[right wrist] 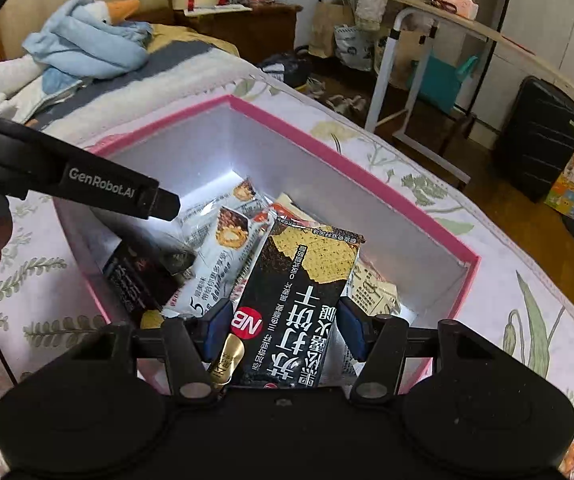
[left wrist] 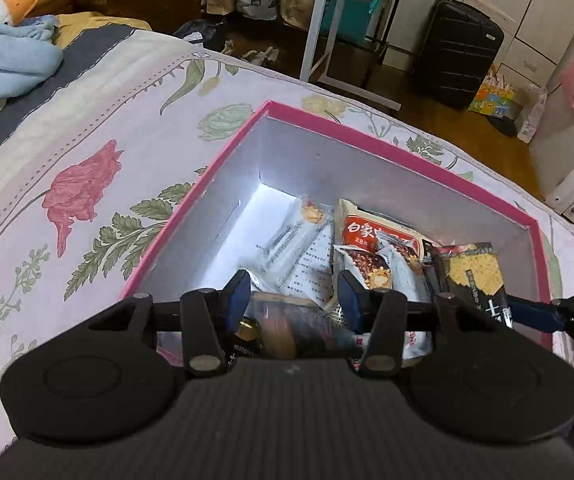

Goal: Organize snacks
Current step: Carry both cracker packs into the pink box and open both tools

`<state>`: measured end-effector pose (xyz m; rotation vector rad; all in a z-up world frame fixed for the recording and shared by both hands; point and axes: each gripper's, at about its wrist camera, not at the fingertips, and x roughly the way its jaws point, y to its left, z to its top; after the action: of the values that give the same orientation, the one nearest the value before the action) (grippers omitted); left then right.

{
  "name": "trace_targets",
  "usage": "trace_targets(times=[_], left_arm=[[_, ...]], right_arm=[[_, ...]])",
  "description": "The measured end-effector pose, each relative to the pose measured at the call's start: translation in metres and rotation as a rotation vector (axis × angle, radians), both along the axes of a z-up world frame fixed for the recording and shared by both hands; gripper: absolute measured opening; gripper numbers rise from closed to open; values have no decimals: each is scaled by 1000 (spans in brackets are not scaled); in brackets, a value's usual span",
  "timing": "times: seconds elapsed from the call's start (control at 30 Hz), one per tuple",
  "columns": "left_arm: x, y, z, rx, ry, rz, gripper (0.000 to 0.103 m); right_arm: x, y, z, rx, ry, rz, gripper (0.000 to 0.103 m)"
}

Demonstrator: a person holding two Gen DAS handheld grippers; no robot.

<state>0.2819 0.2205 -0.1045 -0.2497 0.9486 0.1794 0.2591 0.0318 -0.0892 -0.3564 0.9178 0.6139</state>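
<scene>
- The right gripper (right wrist: 283, 330) has its blue-padded fingers (right wrist: 219, 330) on either side of a black cracker packet with white characters and a red NB badge (right wrist: 299, 300); whether the pads press on the packet or stand just off it cannot be told.
- The left gripper (left wrist: 293, 300) has its fingers (left wrist: 237, 300) spread apart over the near end of the box, clamped on nothing; a dark clear-wrapped pack (left wrist: 287, 328) lies below the gap.
- All the snacks lie in one pink-rimmed cardboard box with silver inner walls (left wrist: 387, 136), which sits on a floral bedspread (left wrist: 87, 184).
- Inside the box, counted from both views: one black cracker packet, leaning at the right; one red-and-cream noodle bag (left wrist: 375, 228) toward the far wall; two white pouches printed with pastry pictures (right wrist: 223, 248), in the middle; one dark pack at the near left. Anything buried deeper cannot be counted.
- The far left corner of the box floor is bare and brightly lit.
- Beyond the bed stand one black hard-shell suitcase (left wrist: 457, 52) and one white-framed side table (left wrist: 327, 28).
</scene>
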Motion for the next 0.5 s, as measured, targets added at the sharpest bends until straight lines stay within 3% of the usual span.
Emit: trace_targets(times=[0.13, 0.33, 0.5], left_arm=[[-13, -11, 7, 35, -17, -40, 56], [-43, -27, 36, 1, -39, -133, 57], [-71, -48, 73, 2, -79, -232, 59]], right_arm=[[-5, -18, 11, 78, 40, -33, 71], [-30, -69, 55, 233, 91, -94, 71], [-62, -108, 95, 223, 86, -128, 72]])
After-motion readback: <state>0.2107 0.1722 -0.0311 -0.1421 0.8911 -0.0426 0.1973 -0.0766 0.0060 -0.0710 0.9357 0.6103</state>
